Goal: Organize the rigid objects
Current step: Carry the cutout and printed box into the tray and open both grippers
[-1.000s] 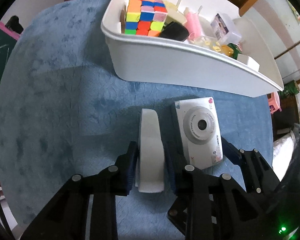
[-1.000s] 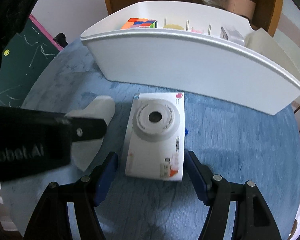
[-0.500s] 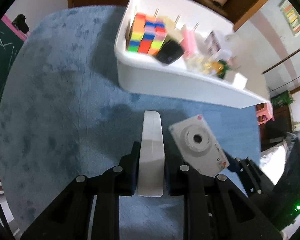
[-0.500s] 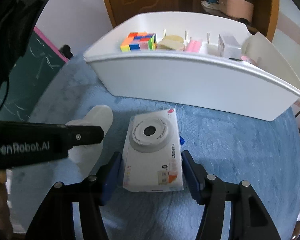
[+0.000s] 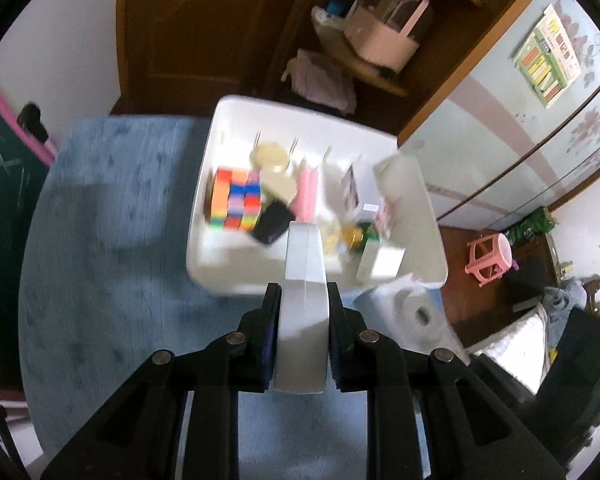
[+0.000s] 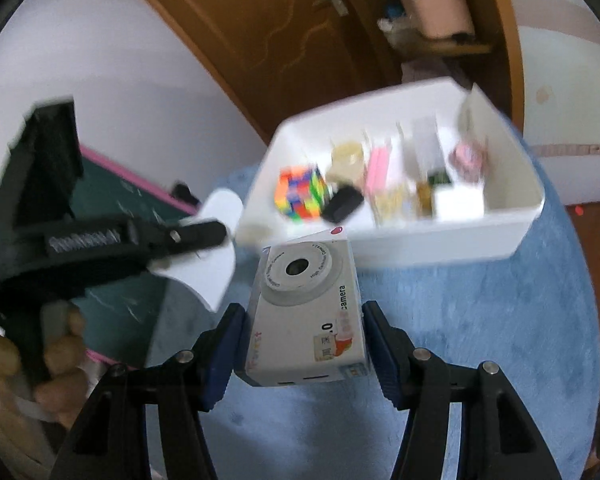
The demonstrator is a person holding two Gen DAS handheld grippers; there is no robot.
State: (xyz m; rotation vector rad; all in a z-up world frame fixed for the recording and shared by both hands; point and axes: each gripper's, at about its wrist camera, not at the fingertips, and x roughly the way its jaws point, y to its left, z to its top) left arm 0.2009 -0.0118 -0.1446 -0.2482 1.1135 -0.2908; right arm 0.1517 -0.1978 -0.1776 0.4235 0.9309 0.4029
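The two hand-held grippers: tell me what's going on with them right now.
A person is tidying loose items into a white bin on a blue mat. The left hand-held gripper is shut on a white curved block, held in the air in front of the bin. The right hand-held gripper clamps a white toy camera, also off the mat. The bin already holds a colourful puzzle cube, a black item and other small things. Neither held object is in the bin yet.
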